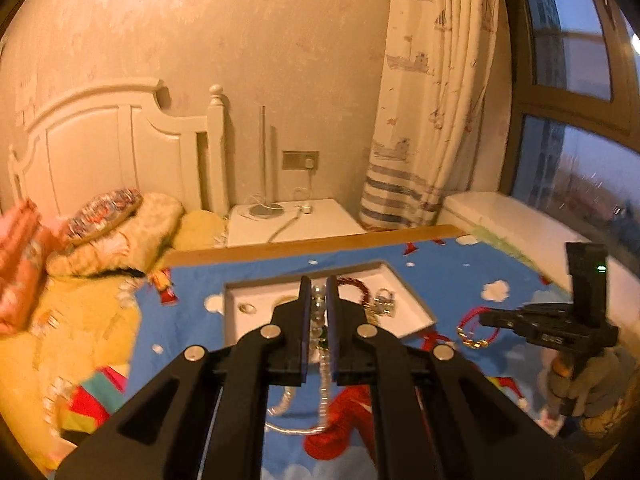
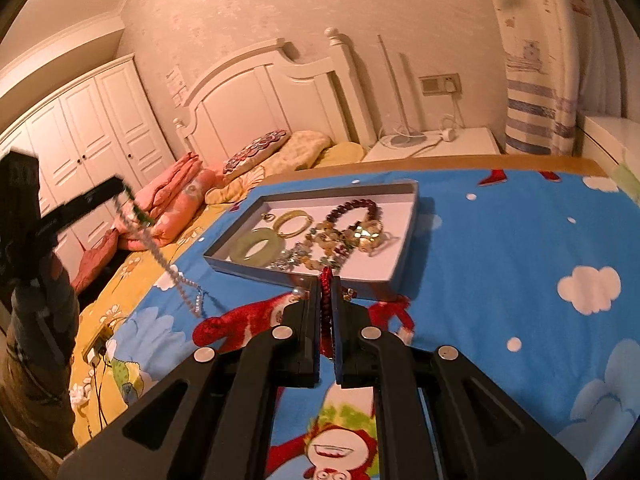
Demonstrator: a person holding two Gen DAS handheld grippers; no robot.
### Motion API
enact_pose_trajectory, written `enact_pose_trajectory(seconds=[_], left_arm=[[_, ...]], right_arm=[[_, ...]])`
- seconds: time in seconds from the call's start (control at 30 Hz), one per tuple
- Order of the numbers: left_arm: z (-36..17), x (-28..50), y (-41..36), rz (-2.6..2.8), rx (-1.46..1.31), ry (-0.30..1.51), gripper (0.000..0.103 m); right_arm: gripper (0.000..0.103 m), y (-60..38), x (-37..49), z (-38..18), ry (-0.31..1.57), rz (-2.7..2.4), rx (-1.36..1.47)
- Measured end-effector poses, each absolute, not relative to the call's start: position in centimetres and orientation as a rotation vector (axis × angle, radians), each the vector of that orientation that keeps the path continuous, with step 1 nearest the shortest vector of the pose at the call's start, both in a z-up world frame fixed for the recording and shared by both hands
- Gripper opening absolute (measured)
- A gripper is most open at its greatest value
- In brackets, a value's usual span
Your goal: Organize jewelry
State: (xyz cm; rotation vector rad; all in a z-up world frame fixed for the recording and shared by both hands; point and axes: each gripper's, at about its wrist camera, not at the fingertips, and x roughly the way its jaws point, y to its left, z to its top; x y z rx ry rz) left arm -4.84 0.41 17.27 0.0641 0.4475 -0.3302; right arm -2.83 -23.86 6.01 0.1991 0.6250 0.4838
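Both jaws pinch jewelry: pearl strand (image 1: pixel 319 312) left (dangling), red bracelet (image 2: pixel 326 300) right.

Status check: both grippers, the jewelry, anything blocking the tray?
Left gripper shut on silver bead necklace, strand dangling. Right gripper shut on red cord bracelet. Tray ahead on blue cloth, already holding bangles and beads. Path to it clear.

No text, label, brand or number can be read anywhere. Faint pale markings show on the black body of the left gripper (image 2: pixel 132 204) and of the right gripper (image 1: pixel 486 318), but they are too small and blurred to make out.
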Motion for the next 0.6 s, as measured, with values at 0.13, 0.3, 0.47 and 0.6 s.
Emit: enact_pose_trajectory(seconds=[0.13,0.3,0.47,0.6], left_arm=[[18.5,-3.0,-1.2,-0.288,0.123,0.441,0.007],[19.4,-0.8,-2.4,-0.267,0.156,0.457,0.007],[21.0,0.8,-3.9,-0.251,0.191,0.447,0.007],[22.9,1.6,-4.7,-0.243,0.215,0.416,0.007]], right_arm=[[0.008,-23.0,-2.5,6.2,0.625,0.498,0.188],[0.008,-22.2,-2.2,7.6,0.599,0.513,0.164],[0.008,-21.3,-1.2,10.0,0.541,0.530,0.133],[0.008,-20.4,-0.2,11.7,0.500,0.545,0.109]])
